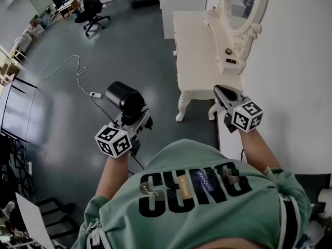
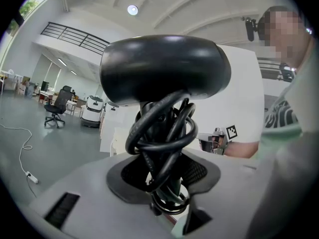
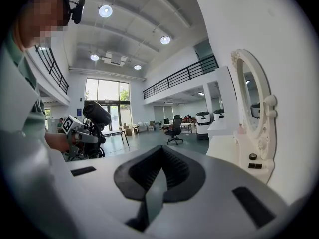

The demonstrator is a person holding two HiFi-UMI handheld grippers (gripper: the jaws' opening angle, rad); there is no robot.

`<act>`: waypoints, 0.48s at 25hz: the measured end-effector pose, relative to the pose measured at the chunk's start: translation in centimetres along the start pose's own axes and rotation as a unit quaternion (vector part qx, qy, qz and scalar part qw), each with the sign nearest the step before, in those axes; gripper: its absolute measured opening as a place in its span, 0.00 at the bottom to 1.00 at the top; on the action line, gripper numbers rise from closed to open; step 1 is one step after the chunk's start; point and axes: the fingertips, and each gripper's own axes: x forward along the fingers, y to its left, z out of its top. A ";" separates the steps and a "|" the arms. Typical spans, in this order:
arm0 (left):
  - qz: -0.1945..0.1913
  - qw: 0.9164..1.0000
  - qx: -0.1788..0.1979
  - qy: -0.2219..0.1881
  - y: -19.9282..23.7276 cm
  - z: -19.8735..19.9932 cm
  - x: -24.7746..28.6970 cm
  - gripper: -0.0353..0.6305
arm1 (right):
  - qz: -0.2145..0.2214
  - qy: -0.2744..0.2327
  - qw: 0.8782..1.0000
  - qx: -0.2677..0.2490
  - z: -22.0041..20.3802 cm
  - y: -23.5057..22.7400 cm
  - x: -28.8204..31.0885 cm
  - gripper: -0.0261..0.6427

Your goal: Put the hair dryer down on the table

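Left tongs (image 1: 136,120) clamp the hair dryer (image 1: 124,97) by its cord-wrapped handle (image 2: 163,133) over the floor (image 1: 129,40), short of the front edge of the surface (image 1: 194,51); right tongs (image 1: 220,92) sit closed and empty. Carrying it over and setting it down remain.

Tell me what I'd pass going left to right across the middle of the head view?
power strip on the floor → hair dryer → white table leg → right gripper
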 end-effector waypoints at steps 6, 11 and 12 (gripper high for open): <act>-0.003 1.000 -0.001 -0.001 0.7 0.4 -0.4 0.30 | 0.001 0.004 1.000 0.002 0.1 0.5 0.6 0.03; -0.014 1.000 -0.002 0.000 2.0 0.6 -1.4 0.30 | -0.008 -0.002 1.000 0.009 0.6 1.4 1.9 0.03; -0.017 1.000 -0.002 0.002 2.4 0.5 -1.6 0.30 | -0.010 -0.004 1.000 0.010 0.6 1.6 2.2 0.03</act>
